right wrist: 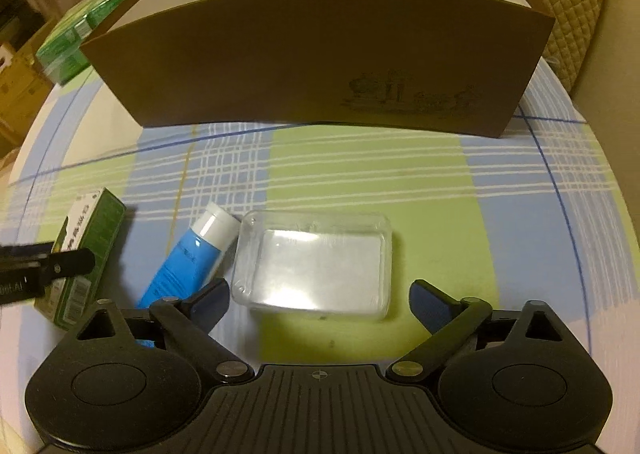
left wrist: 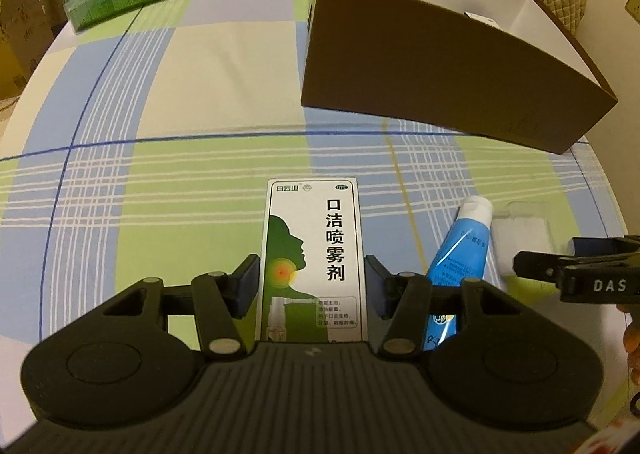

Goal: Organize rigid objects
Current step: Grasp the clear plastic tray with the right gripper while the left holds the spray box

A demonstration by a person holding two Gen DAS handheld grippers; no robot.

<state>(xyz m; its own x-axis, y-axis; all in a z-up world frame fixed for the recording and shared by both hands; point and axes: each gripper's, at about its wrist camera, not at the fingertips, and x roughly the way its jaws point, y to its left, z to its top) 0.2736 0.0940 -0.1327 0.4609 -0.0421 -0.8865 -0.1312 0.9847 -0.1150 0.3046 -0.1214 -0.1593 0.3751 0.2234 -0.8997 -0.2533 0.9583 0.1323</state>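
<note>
The left gripper (left wrist: 312, 286) pinches the mouth spray box (left wrist: 312, 254) between its two fingers on the checked tablecloth (left wrist: 180, 158). The right gripper (right wrist: 318, 306) is spread wide just in front of the clear plastic tub (right wrist: 316, 266). A blue tube (right wrist: 192, 258) lies between box and tub. The brown cardboard box (right wrist: 312, 58) stands behind.
</note>
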